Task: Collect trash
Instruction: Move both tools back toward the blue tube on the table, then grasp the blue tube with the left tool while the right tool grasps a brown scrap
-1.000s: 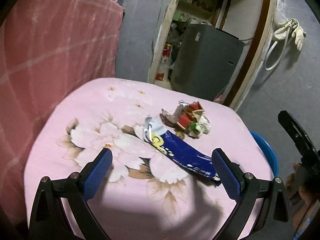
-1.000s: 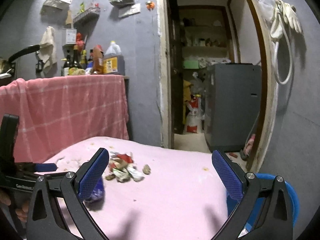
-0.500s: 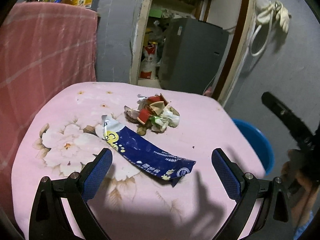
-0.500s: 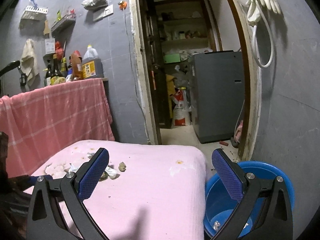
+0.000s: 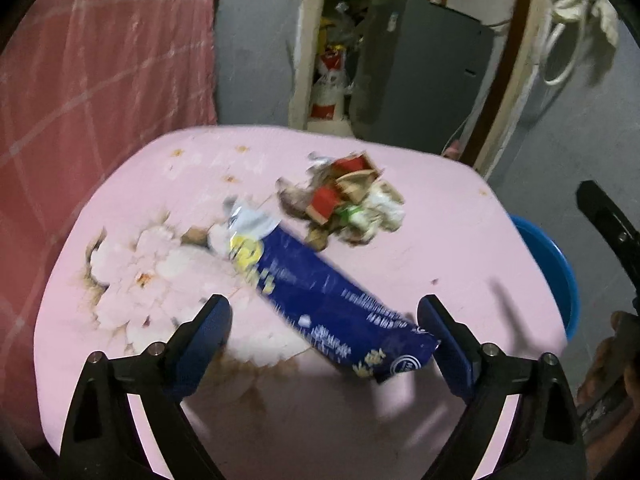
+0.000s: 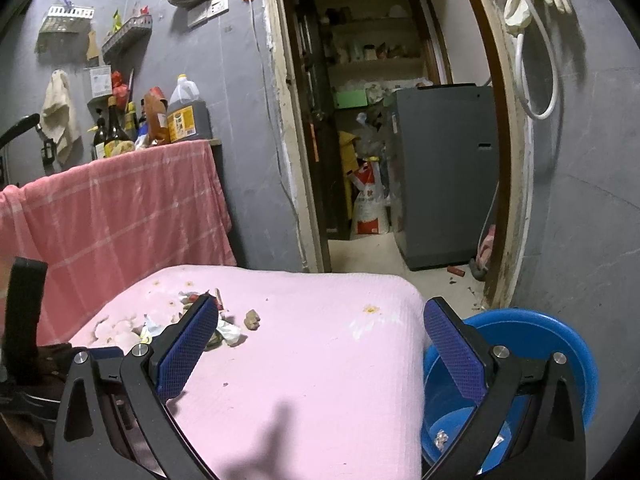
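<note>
Our left gripper (image 5: 322,332), jaws wide but closing on nothing yet, straddles the near end of the blue snack wrapper (image 5: 320,292), whose long axis runs diagonally away toward the scrap pile (image 5: 346,200) on the pink cushion (image 5: 460,240).

bare cloth (image 6: 320,360) ahead, scrap pile (image 5: 344,200) perhaps blocking

likely home kitchen, oil jug (image 6: 188,114), sauce bottles (image 6: 114,132), washing machine (image 6: 444,176)

Left tongs (image 5: 323,336) now lower, closing astride blue wrapper (image 5: 320,296).
</note>
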Demonstrator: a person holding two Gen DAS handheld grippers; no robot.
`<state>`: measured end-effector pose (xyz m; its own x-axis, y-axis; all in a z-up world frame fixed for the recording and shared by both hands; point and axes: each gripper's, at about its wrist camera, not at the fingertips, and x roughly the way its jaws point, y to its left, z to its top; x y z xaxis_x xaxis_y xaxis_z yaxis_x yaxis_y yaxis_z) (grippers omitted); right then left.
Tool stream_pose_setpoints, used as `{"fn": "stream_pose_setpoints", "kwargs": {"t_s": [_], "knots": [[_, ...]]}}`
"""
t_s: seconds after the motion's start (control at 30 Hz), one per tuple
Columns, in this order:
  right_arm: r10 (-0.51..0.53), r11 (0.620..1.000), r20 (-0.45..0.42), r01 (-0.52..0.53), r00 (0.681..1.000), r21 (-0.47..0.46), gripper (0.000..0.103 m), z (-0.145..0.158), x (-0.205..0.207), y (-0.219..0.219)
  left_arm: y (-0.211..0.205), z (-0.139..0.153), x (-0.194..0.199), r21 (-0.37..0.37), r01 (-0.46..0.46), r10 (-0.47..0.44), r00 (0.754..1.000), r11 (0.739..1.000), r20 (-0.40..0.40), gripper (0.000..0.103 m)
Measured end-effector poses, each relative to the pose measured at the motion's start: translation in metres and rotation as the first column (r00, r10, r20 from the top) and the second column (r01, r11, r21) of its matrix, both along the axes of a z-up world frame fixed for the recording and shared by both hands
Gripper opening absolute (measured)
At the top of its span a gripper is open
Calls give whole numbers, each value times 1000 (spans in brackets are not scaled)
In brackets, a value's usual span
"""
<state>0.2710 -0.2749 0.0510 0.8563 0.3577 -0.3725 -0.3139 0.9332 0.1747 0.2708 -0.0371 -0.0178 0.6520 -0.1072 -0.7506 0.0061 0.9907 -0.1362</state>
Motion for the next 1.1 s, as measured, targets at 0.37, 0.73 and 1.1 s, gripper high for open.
{"fn": "stream_pose_setpoints", "kwargs": {"t_s": [0.37, 0.73, 1.1], "knots": [[-21, 1000, -70, 21, 997, -7, 103, -8, 12, 8, 56, -2, 5, 5, -82, 82, 997, 997, -9, 87], [61, 992, -202, -82, 977, -98, 76, -16, 56, 44, 64, 0, 24, 97, -6, 6, 1000, 995, 0, 87], [204, 962, -425, -262, 882, -82, 47, -45, 111, 92, 69, -8, 50, 43, 64, -62, 997, 997, -51, 86]]}}
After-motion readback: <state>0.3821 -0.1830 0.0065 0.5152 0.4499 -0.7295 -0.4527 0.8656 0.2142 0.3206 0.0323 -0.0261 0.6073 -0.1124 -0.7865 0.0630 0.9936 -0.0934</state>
